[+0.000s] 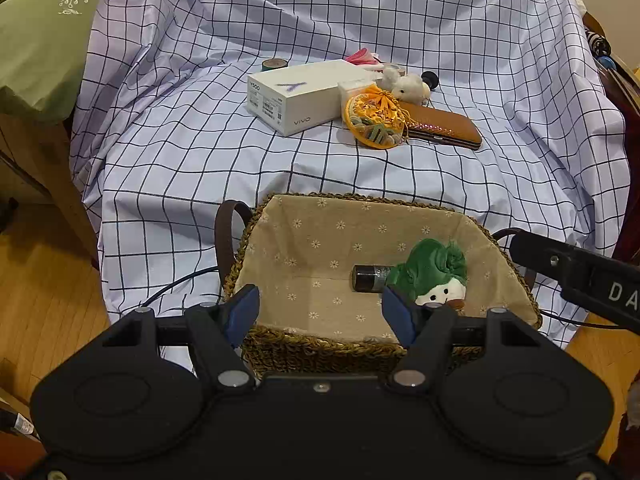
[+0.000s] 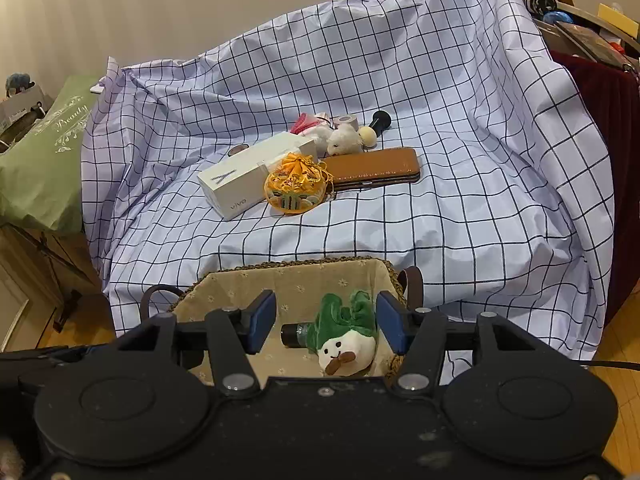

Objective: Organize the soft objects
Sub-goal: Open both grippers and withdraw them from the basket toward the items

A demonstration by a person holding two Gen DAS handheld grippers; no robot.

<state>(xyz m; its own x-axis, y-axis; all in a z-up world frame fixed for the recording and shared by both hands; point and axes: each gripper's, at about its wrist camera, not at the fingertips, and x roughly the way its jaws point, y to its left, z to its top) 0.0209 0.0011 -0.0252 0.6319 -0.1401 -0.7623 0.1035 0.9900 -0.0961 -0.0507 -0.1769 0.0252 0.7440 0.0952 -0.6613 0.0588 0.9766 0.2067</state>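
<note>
A woven basket [image 1: 304, 346] with a flowered cloth lining stands at the front of the checked sheet; it also shows in the right wrist view [image 2: 280, 270]. Inside lie a green-and-white plush radish [image 1: 430, 270] [image 2: 346, 338] and a dark bottle [image 1: 370, 278] [image 2: 294, 334]. Farther back lie an orange embroidered pouch [image 1: 374, 120] [image 2: 294, 188] and a small white plush animal [image 1: 408, 88] [image 2: 342, 138]. My left gripper [image 1: 320, 312] is open and empty over the basket's near edge. My right gripper [image 2: 326, 326] is open and empty above the basket, around the radish.
A white vivo phone box [image 1: 304, 94] [image 2: 248, 176], a brown leather case [image 1: 444, 124] [image 2: 376, 168], tape rolls, a pink item and a black knob lie by the soft toys. A green cushion [image 1: 44, 40] sits left. Wooden floor lies around the covered seat.
</note>
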